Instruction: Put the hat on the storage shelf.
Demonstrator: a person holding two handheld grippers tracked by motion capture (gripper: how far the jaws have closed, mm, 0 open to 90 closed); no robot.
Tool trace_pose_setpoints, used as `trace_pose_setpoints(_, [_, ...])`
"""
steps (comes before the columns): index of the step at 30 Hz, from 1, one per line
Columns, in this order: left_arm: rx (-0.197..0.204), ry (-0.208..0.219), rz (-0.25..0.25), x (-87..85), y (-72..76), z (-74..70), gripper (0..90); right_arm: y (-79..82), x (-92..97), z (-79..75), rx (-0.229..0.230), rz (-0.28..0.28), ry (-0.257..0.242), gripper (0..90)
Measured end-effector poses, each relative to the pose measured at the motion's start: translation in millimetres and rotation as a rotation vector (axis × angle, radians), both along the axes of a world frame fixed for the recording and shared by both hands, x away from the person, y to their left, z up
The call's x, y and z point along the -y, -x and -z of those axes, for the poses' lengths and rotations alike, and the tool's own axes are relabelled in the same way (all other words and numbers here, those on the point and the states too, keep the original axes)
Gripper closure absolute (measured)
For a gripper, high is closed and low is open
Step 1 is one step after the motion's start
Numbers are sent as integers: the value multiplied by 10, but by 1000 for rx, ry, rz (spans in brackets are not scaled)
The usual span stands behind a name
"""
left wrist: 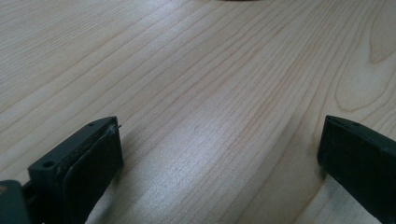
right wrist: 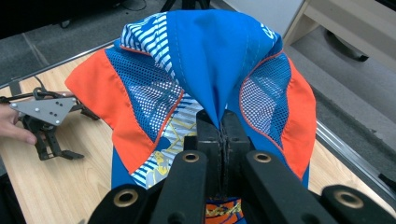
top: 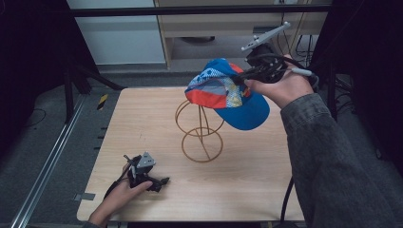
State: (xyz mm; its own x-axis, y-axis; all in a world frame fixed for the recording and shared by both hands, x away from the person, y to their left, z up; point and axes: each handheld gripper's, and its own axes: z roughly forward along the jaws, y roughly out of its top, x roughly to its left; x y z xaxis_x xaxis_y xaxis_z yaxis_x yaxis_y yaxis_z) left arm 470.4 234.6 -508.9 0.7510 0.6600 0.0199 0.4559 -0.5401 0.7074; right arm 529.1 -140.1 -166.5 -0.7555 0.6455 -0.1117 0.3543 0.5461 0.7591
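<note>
A blue and orange cap [top: 223, 90] hangs in the air above a gold wire stand [top: 201, 130] in the high view. My right gripper [top: 244, 78] is shut on the cap, pinching the blue crown fabric [right wrist: 210, 70] between its black jaws, which meet at the gripper's tip [right wrist: 223, 128]. The cap droops over the stand's top loop, and whether they touch I cannot tell. My left gripper [top: 164, 181] rests on the wooden table [top: 142, 118] near the front left edge, held by a hand. Its jaws stand wide apart over bare wood [left wrist: 219, 135], and its body lies farther off in the right gripper view [right wrist: 49, 123].
The table's front and left edges lie close to the left gripper. Dark frame posts [top: 69, 80] rise at the back left. Beyond the table are a grey floor and a pale cabinet [top: 237, 21]. A metal rail [top: 47, 161] runs along the floor at left.
</note>
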Motion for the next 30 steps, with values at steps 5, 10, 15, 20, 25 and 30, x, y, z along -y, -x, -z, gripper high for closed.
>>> trace_pose_setpoints(5, [1,0,0,1,0,0,0,-43,-112,-17,-2,-7,4,889])
trace_pose_setpoints(10, [0,1,0,2,-2,1,0,-61,-180,-20,-10,-13,-3,890])
trace_pose_setpoints(15, [-1,0,1,2,-2,0,0,-123,-304,-32,-28,-23,-4,890])
trace_pose_setpoints(20, [1,0,1,2,-3,0,0,-173,-442,-33,-41,-38,-9,889])
trace_pose_setpoints(25, [1,0,1,2,-3,1,0,-285,-592,32,-57,-37,4,889])
trace_pose_setpoints(30, [-1,1,2,1,-3,0,0,-391,-704,106,-83,-41,26,888])
